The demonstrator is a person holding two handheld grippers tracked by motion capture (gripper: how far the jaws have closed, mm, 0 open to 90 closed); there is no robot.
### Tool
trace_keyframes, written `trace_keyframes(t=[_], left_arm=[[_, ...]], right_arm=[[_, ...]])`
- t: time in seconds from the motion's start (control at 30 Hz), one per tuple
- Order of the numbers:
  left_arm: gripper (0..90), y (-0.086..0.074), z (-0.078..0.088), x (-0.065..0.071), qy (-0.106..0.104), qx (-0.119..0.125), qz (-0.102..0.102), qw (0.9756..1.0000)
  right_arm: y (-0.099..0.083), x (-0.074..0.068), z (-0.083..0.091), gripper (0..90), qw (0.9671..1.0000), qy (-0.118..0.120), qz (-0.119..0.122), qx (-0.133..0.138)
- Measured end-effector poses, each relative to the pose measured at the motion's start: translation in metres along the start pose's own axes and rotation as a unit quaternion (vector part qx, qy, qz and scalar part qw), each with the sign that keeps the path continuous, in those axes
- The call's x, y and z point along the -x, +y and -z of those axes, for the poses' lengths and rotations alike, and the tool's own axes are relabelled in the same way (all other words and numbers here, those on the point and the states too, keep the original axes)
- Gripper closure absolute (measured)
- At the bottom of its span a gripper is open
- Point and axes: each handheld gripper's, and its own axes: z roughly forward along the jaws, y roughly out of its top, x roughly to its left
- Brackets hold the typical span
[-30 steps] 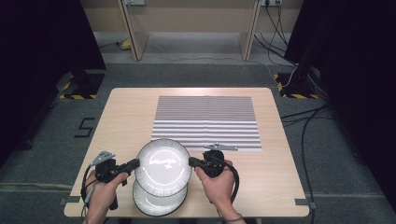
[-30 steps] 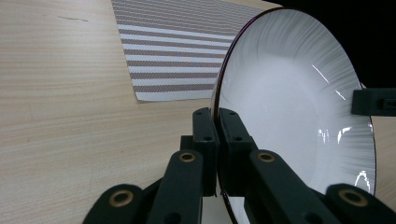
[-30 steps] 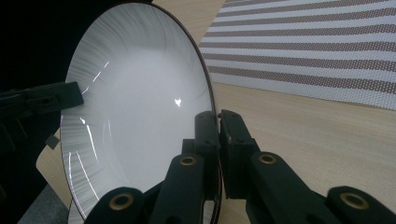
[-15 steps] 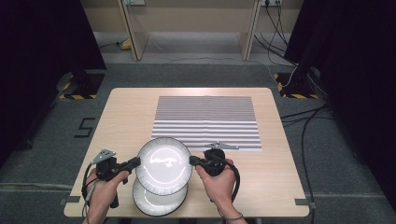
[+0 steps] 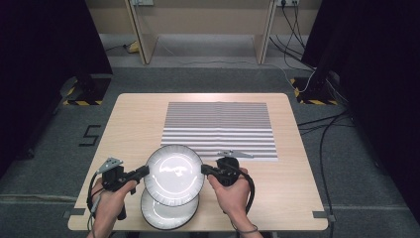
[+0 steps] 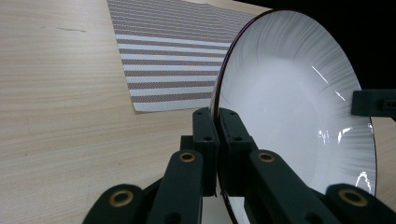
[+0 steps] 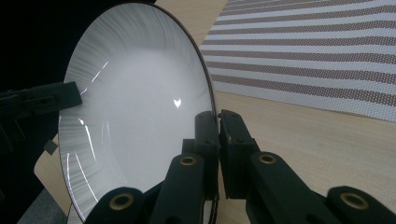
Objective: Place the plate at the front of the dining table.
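Note:
A white plate (image 5: 174, 174) with a dark rim hangs above the table's near edge, held from both sides. My left gripper (image 5: 144, 171) is shut on its left rim, and my right gripper (image 5: 204, 169) is shut on its right rim. In the left gripper view the plate (image 6: 299, 112) stands edge-on between the jaws of the left gripper (image 6: 217, 135). The right gripper view shows the same plate (image 7: 135, 107) pinched at its rim by the right gripper (image 7: 218, 135). A second white plate (image 5: 168, 214) lies flat on the table under the lifted one.
A grey and white striped placemat (image 5: 220, 129) lies on the wooden table (image 5: 133, 119) beyond the plates. Cables run over the floor at the right. A table's legs stand on the floor behind.
The held plate has risen a little and shifted slightly away from me, with both grippers still on its rim.

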Motion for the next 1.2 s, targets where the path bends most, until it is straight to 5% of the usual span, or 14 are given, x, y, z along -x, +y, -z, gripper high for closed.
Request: trace_keyframes(t=[1.2], left_arm=[[86.3, 0.012, -0.004, 0.004, 0.0, 0.015, -0.006, 0.9999]], right_arm=[[0.01, 0.001, 0.004, 87.1, 0.9999, -0.007, 0.002, 0.015]])
